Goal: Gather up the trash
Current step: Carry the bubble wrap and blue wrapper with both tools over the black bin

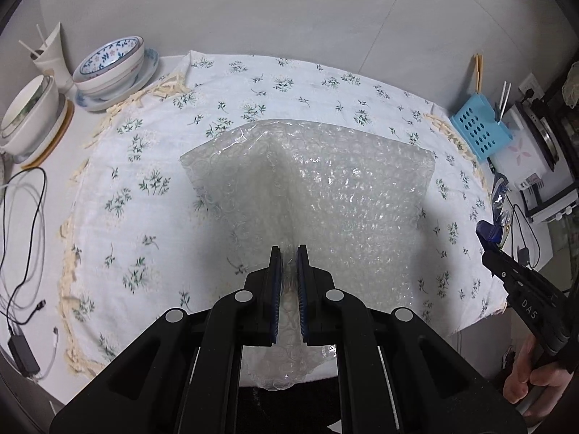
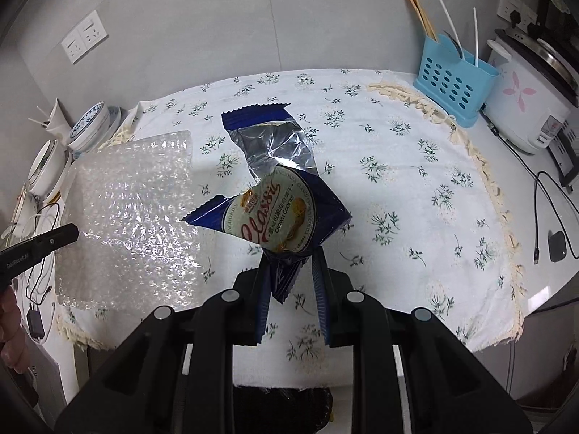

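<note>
Covering most of the white table (image 1: 21, 188), a flowered cloth (image 1: 152, 166) with a cream fringe spreads from edge to edge, and both pieces of trash hang above it, clear of its surface. In the left wrist view the bubble wrap (image 1: 325, 188) fills the middle, rising toward 12 o'clock from the left gripper (image 1: 287, 253), whose 2 blue-padded jaws are closed tight on its lower edge; the sheet's free end droops below the jaws at 6 o'clock. In the right wrist view the same sheet shows at 9 o'clock, and the cookie wrapper (image 2: 278, 213), dark blue with a silver inside and torn open at its top, stands up toward 12 o'clock from the right gripper (image 2: 289, 253), which pinches its crumpled bottom corner between nearly closed jaws. At 2 o'clock in that view sits a white rice cooker (image 2: 524, 97) with a pink flower print, and just beside it, toward the cloth, a blue holder (image 2: 452, 83) with chopsticks and white-handled utensils. At 10 o'clock in the left wrist view a flowered bowl (image 1: 112, 58) rests on a plate, with a white bowl (image 1: 29, 115) on a wooden coaster near it at 9 o'clock. Cables and a black charger (image 1: 23, 350) lie at 8 o'clock. A hand (image 1: 532, 376) grips the right gripper's handle at 4 o'clock.
</note>
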